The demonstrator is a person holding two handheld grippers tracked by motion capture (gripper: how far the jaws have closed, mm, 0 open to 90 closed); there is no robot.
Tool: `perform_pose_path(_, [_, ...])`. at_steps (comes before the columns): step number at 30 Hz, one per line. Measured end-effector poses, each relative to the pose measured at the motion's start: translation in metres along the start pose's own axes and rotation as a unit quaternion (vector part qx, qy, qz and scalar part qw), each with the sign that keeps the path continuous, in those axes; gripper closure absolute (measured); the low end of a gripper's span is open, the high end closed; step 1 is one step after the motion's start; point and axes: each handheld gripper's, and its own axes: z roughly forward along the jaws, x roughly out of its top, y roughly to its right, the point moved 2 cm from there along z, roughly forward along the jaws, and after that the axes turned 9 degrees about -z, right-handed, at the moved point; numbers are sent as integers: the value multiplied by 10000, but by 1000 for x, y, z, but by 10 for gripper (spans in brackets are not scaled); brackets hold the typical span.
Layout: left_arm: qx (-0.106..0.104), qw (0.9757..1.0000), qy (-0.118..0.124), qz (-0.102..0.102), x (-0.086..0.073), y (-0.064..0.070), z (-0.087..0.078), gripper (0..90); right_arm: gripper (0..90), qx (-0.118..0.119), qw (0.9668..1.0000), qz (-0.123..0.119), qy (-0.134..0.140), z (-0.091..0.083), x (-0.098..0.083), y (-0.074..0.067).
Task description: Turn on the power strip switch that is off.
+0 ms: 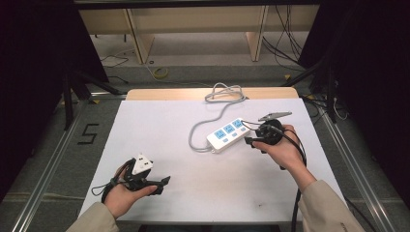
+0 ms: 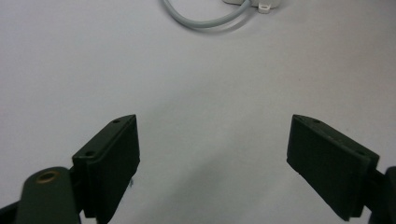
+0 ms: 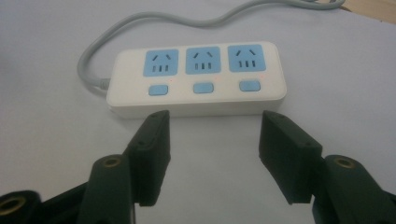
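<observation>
High view looks forward and down from above the person's side, taking in the whole white worktop (image 1: 159, 145). Right gripper view sits low and close, facing the power strip (image 3: 196, 79) side-on. Left gripper view skims bare worktop, catching the strip's grey cord (image 2: 205, 18) far off; all 3 share it.

One sign is legible: a black figure "5" (image 1: 88, 134) marked on the grey floor (image 1: 43, 159), left of the table (image 1: 159, 145) in the high view. The power strip (image 3: 196, 79) carries three blue socket faces and three blue buttons; no lettering on it can be read.
</observation>
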Motion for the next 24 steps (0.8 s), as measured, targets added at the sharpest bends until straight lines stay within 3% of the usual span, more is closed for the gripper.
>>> perform_pose_path(13, [18,10000,-25,-4,-1,0,0,168,342,94,9995,34,309,-21,-41,-6])
perform_pose_path(24, [18,10000,-8,22,0,0,-1,168,334,91,9978,122,638,-39,-72,-14])
